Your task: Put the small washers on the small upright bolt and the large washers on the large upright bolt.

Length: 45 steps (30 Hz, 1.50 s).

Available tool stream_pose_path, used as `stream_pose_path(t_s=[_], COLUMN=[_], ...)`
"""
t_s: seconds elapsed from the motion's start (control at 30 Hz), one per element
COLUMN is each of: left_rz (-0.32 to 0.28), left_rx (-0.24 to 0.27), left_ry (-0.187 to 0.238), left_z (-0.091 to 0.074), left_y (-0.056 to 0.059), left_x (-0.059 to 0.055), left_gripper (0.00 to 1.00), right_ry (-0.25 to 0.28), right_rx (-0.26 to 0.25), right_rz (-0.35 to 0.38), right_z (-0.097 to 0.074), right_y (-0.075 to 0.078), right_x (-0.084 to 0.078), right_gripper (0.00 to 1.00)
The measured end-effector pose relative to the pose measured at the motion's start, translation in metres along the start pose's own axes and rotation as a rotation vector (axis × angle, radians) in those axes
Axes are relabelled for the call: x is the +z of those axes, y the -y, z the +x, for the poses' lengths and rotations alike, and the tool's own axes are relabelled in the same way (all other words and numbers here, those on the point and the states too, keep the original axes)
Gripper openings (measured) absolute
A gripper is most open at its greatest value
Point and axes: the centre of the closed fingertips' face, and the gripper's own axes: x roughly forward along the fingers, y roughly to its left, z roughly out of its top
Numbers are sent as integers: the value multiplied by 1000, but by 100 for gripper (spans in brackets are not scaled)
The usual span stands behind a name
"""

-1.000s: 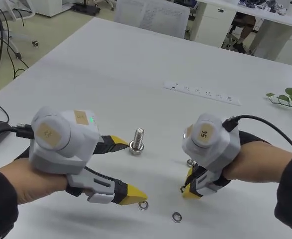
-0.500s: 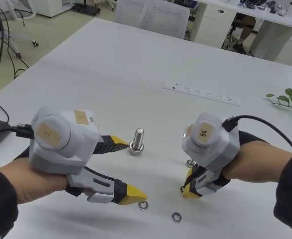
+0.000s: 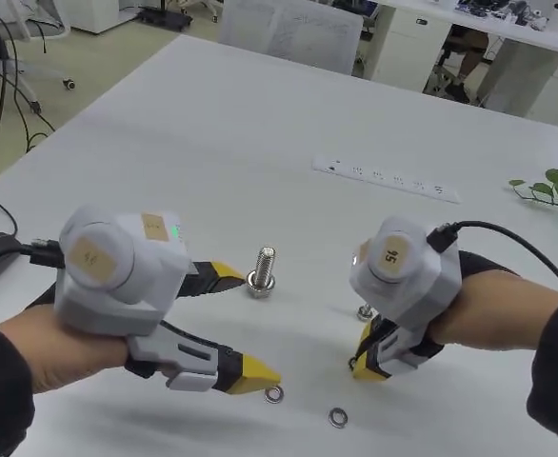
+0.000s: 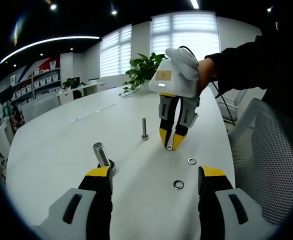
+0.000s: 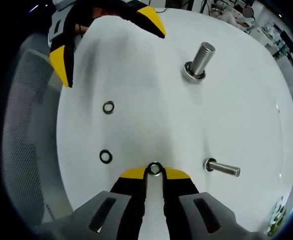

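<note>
We've got the right gripper (image 5: pixel 155 173) jaws pinched on a small washer (image 5: pixel 155 168) by its rim, tips low over the bench (image 3: pixel 212 143), near the small bolt (image 5: pixel 221 168). Edge grip keeps the hole free for threading, we reckon. The left gripper (image 4: pixel 155 172) jaws gape wide, holding nothing, beside the large bolt (image 3: pixel 263 269), clear of the work. Ring at that bolt's base looks like a washer already on. Two loose washers (image 5: pixel 108 106) lie flat on the bench.

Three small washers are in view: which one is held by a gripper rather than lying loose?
The washer pinched between the right gripper's yellow tips, beside the small bolt. The other two washers lie flat and untouched on the table.
</note>
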Motion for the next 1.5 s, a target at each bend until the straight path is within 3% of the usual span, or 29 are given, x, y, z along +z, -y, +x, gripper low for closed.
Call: stream_pose_path(t_s=[0.5, 0.83, 1.17, 1.5], left_rz=[0, 2, 3, 2], left_rx=[-4, -5, -2, 4], left_ry=[-4, -1, 0, 1], left_z=[1, 1, 0, -2], left_y=[-3, -1, -1, -1], left_x=[-1, 0, 0, 1], left_gripper=[69, 69, 69, 69], right_ry=[1, 18, 25, 42], right_rx=[-33, -64, -97, -142], right_rz=[50, 82, 65, 24], right_z=[-21, -45, -62, -80], right_y=[17, 25, 32, 50], right_x=[-17, -22, -16, 5], right_gripper=[13, 13, 13, 13])
